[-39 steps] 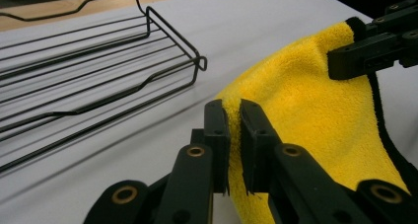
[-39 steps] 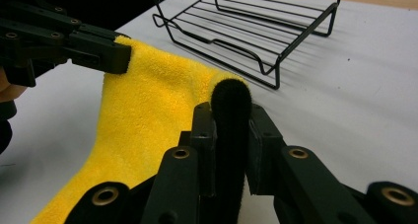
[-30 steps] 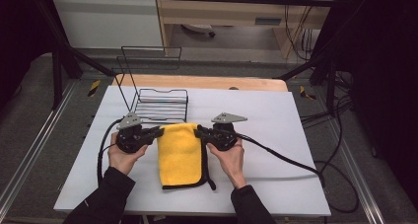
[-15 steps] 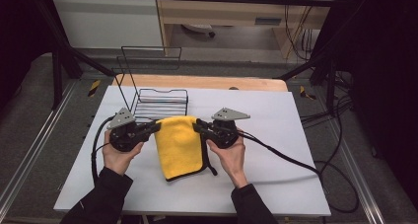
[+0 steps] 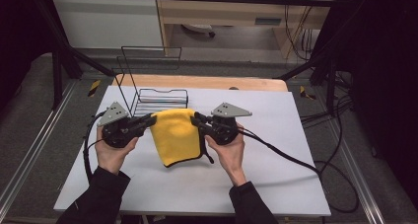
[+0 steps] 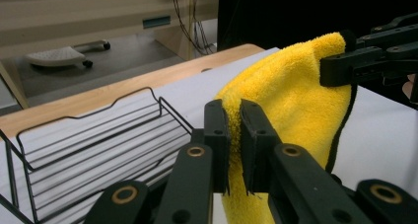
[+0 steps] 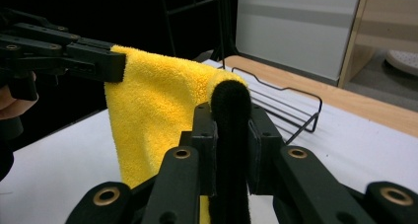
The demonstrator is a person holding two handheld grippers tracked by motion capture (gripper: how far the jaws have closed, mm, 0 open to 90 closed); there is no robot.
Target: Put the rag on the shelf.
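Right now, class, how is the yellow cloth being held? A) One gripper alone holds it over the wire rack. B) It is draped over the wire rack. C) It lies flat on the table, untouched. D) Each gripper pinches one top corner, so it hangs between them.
D: the left gripper and the right gripper each clamp a top corner of the yellow cloth, which hangs between them in front of the wire rack.

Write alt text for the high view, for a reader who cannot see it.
Two hand-held grippers, the left gripper and right gripper, hold a folded yellow cloth by its top corners above a white table. A black wire rack stands just behind the cloth.
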